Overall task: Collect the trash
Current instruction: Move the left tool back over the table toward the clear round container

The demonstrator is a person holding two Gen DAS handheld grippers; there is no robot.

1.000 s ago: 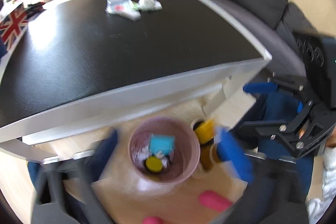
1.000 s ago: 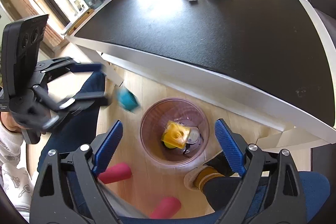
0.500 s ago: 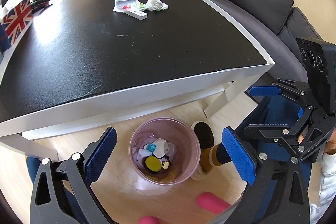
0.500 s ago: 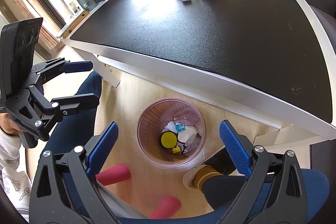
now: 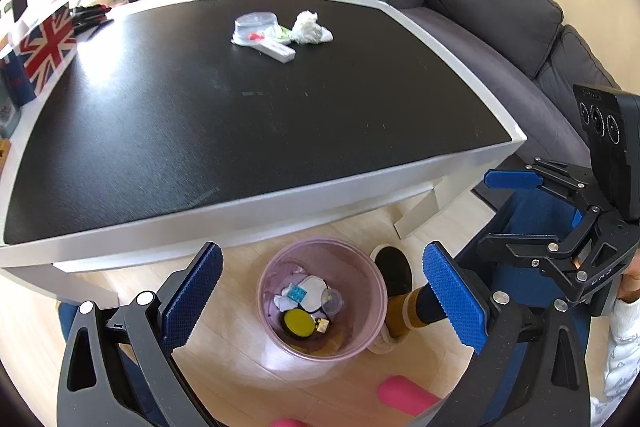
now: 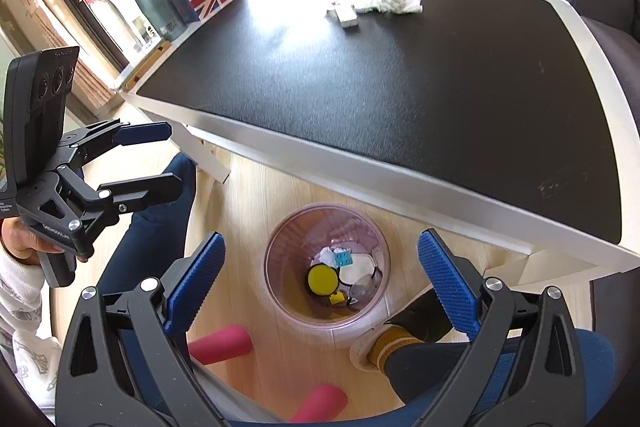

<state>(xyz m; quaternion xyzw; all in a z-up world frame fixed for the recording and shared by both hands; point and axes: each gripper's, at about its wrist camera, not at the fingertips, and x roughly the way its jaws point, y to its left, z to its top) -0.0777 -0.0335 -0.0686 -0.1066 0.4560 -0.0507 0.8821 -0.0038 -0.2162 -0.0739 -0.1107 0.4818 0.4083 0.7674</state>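
A pink bin point(image 5: 372, 291) stands on the floor by the table's near edge, also in the right wrist view point(image 6: 276, 291). It holds a yellow disc point(image 5: 298, 323), a blue brick point(image 5: 297, 294), white scraps and a clear lid. My left gripper point(image 5: 324, 297) is open and empty above the bin. My right gripper point(image 6: 322, 291) is open and empty above it too. On the far part of the black table point(image 5: 240, 131) lie a crumpled tissue point(image 5: 310, 29), a clear plastic tub point(image 5: 256, 27) and a white stick point(image 5: 278, 51).
A grey sofa point(image 5: 500, 3) runs along the table's right side. A Union Jack box point(image 5: 46, 51) and a teal flask point(image 6: 154, 9) stand at the table's left. My shoe point(image 5: 394, 273) is beside the bin. Pink chair legs point(image 6: 220, 345) lie on the floor near me.
A blue brick and a yellow piece dropped from the grippers into the bin. Both grippers have risen slightly and stay open.
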